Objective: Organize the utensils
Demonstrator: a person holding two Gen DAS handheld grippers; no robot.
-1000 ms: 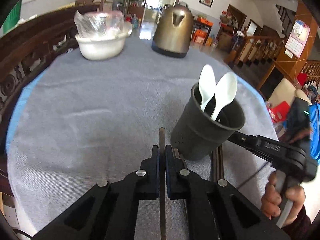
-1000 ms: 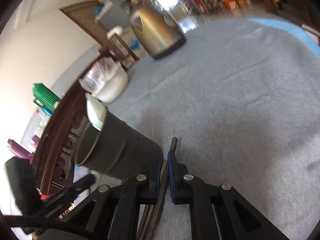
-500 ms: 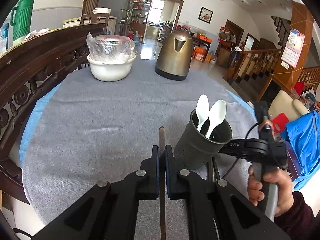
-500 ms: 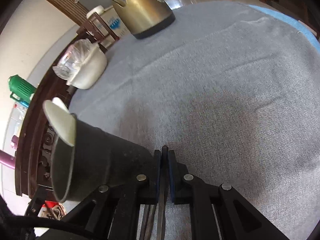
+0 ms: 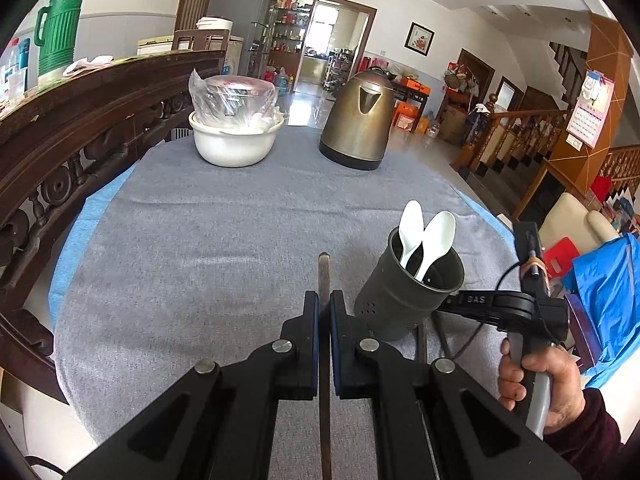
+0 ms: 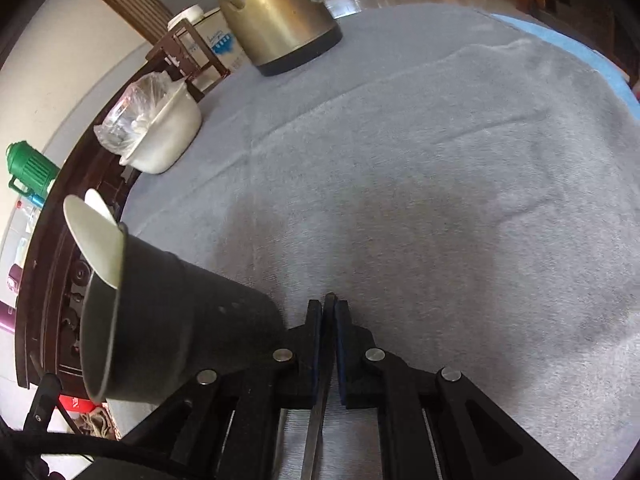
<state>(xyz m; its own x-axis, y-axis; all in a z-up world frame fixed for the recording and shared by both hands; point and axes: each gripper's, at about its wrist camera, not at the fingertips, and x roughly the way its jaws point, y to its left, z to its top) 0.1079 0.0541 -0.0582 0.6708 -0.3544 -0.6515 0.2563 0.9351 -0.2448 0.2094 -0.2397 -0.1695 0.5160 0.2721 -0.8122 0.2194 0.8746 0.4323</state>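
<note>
A dark metal utensil holder (image 5: 408, 296) stands on the grey cloth with two white spoons (image 5: 424, 236) in it. My left gripper (image 5: 324, 296) is shut on a dark brown chopstick (image 5: 324, 268), whose tip pokes out past the pads just left of the holder. My right gripper (image 6: 329, 306) points down at the cloth beside the holder's (image 6: 168, 320) foot. Its jaws are closing, and the pads press on a second chopstick (image 6: 320, 400). In the left wrist view the right gripper's tips are hidden behind the holder, and a hand (image 5: 540, 376) grips its handle.
More dark chopsticks (image 5: 420, 344) lie on the cloth behind the holder. A brass kettle (image 5: 360, 124) and a white bowl (image 5: 236, 140) holding a plastic-wrapped dish stand at the far side. A carved wooden rail (image 5: 80, 120) runs along the left edge. The table's rim (image 5: 492, 216) falls away on the right.
The left gripper has lifted and drawn back a little, still holding its chopstick. The right gripper has tipped down beside the holder, and its pads have closed tighter on the chopstick.
</note>
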